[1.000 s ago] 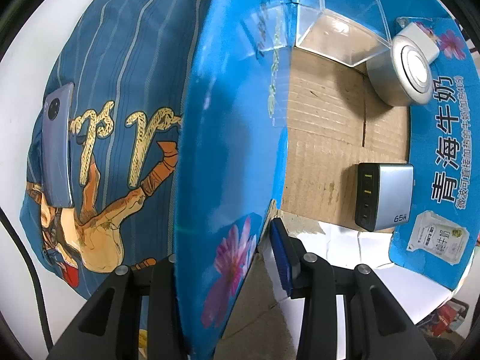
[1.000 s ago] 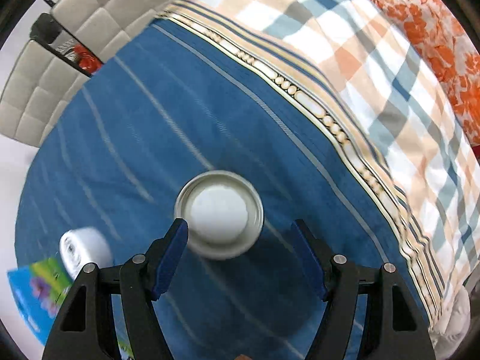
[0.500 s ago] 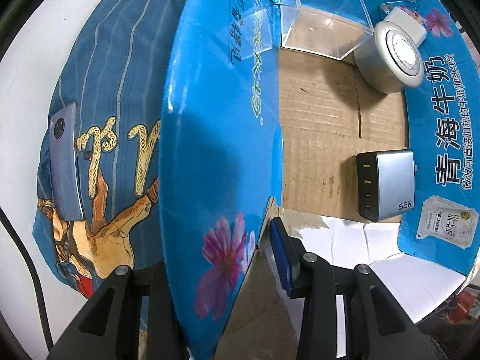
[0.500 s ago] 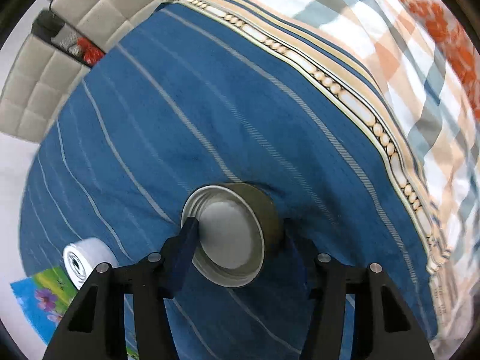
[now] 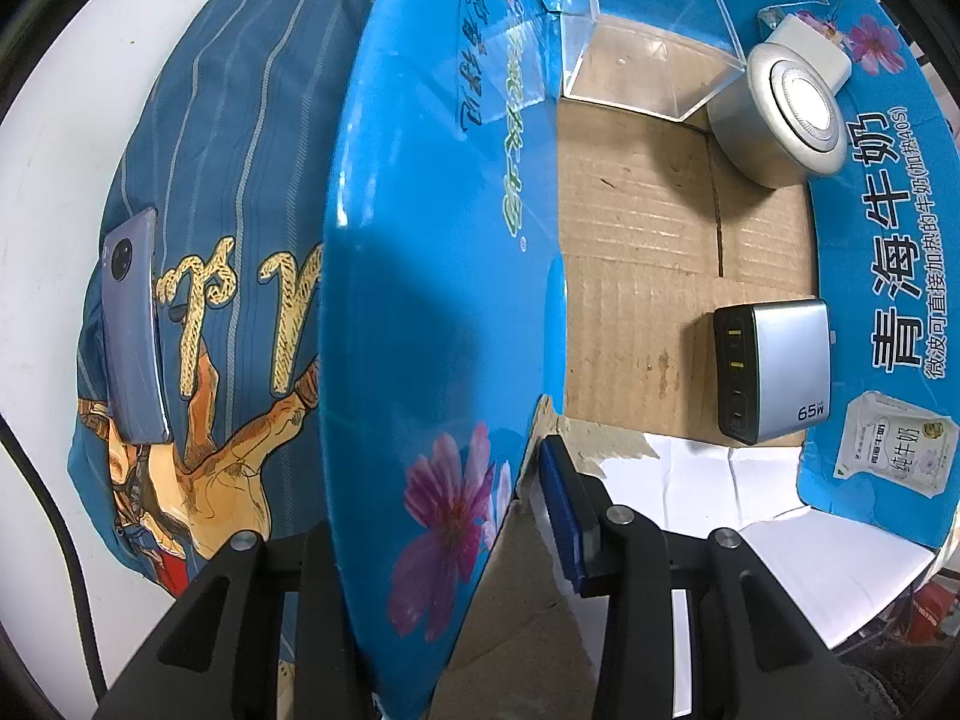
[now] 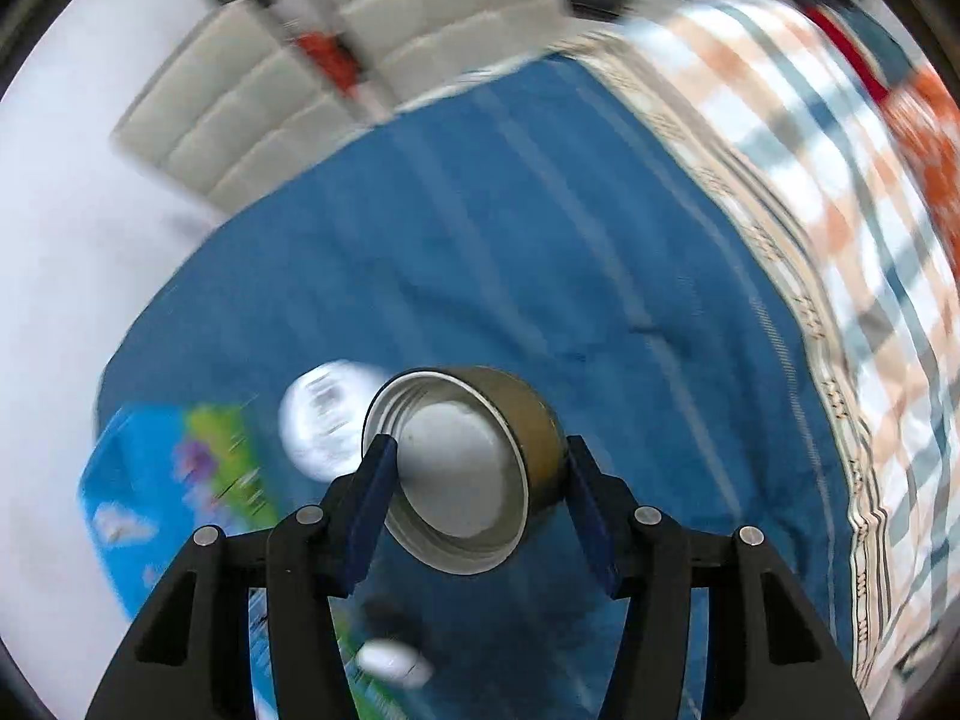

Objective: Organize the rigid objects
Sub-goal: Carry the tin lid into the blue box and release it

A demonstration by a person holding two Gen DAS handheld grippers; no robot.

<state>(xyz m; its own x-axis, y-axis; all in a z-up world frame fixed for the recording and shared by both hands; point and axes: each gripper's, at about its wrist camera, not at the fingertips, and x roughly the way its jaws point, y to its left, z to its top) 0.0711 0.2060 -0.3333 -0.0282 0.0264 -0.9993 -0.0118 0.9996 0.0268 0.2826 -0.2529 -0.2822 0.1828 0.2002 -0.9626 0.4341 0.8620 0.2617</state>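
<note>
Left wrist view: the left claw (image 5: 441, 516) pinches the blue carton flap (image 5: 432, 252). Inside the carton (image 5: 648, 252) lie a grey charger (image 5: 774, 372), a silver round tin (image 5: 786, 114) and a clear box (image 5: 648, 60); a phone (image 5: 132, 324) lies outside on the bedspread (image 5: 240, 180).

Right wrist view, blurred: the right claw (image 6: 477, 486) grips an olive lid (image 6: 468, 468) above the blue bedspread (image 6: 540, 240), a white roll (image 6: 327, 426) beyond it.

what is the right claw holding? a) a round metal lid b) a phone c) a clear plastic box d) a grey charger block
a: the right claw has its pads pressed on both sides of a round metal lid, lifted off the blue cloth; the phone lies on the cloth, and the charger sits in the cardboard box.
</note>
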